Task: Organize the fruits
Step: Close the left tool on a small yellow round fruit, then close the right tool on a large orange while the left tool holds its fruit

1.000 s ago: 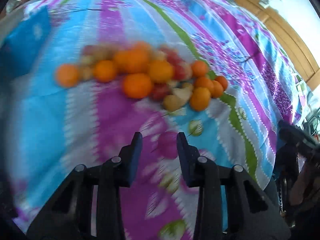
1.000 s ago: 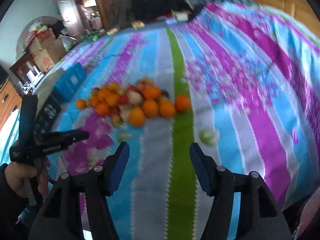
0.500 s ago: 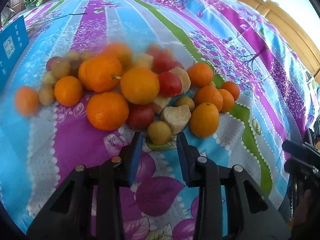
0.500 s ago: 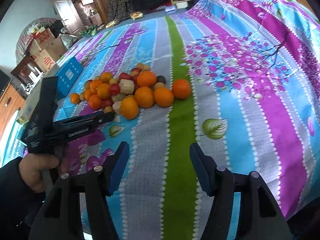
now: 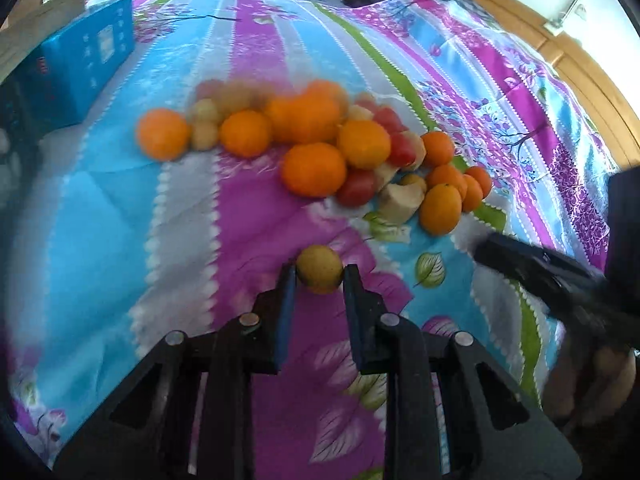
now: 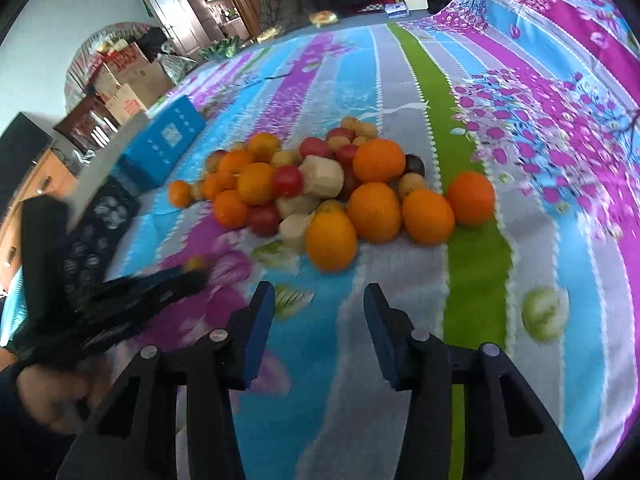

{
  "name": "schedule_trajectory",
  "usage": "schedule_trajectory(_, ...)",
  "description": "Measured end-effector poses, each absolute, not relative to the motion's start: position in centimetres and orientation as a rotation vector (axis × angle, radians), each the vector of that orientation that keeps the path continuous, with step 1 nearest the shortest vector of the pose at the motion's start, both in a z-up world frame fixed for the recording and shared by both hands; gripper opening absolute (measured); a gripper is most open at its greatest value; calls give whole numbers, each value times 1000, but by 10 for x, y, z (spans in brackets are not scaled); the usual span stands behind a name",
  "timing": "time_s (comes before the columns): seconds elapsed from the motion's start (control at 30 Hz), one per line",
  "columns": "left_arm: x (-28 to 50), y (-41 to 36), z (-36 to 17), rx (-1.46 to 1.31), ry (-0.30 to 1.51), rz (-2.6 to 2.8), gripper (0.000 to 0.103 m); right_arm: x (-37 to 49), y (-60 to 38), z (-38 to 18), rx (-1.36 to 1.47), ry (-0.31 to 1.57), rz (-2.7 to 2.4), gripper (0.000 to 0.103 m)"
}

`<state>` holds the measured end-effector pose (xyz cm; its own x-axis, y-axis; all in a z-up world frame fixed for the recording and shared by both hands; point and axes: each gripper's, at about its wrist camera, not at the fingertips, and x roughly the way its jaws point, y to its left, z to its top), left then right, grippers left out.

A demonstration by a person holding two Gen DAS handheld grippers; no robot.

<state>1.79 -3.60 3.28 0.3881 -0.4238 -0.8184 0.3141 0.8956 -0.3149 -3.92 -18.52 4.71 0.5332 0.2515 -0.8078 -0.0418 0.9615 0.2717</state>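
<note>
A heap of fruit (image 5: 320, 140) lies on the striped cloth: oranges, red tomatoes, small yellow-brown fruits and pale peeled chunks. My left gripper (image 5: 319, 276) is shut on a small yellow fruit (image 5: 320, 269), held clear of the heap, nearer to me. The same small yellow fruit (image 6: 195, 263) shows at the left gripper's tip in the right wrist view. My right gripper (image 6: 319, 294) hangs in front of the heap (image 6: 332, 188), its jaws closing with nothing between them. The nearest orange (image 6: 331, 242) lies just beyond its fingertips.
A blue box (image 5: 80, 68) stands at the left of the cloth, also seen as the blue box (image 6: 164, 144) in the right wrist view. A dark patterned item (image 6: 92, 236) lies beside it. Cardboard boxes (image 6: 124, 88) and furniture stand beyond the cloth's far edge.
My left gripper closed on the small yellow fruit at the heap's near edge and drew it back from the heap. My right gripper moved closer to the heap and its jaws narrowed.
</note>
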Motion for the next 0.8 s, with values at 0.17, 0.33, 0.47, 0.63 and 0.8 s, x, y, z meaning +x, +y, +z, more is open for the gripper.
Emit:
schedule_trajectory(0.17, 19, -31, 40, -125, 1067, -465, 24, -11, -182, 33, 229, 1009, 177, 50)
schedule_trajectory(0.33, 19, -36, 45, -128, 1061, -481, 24, -1, -182, 22, 245, 1014, 171, 50)
schedule_trajectory(0.47, 17, -38, 50, -125, 1057, -496, 24, 1, -182, 21, 239, 999, 188, 39)
schedule_trajectory(0.63, 16, -36, 62, -107, 1037, -463, 24, -7, -181, 35, 213, 971, 161, 38)
schedule_trajectory(0.8, 10, -24, 99, -77, 943, -395, 24, -29, -166, 87, 128, 888, 67, 38)
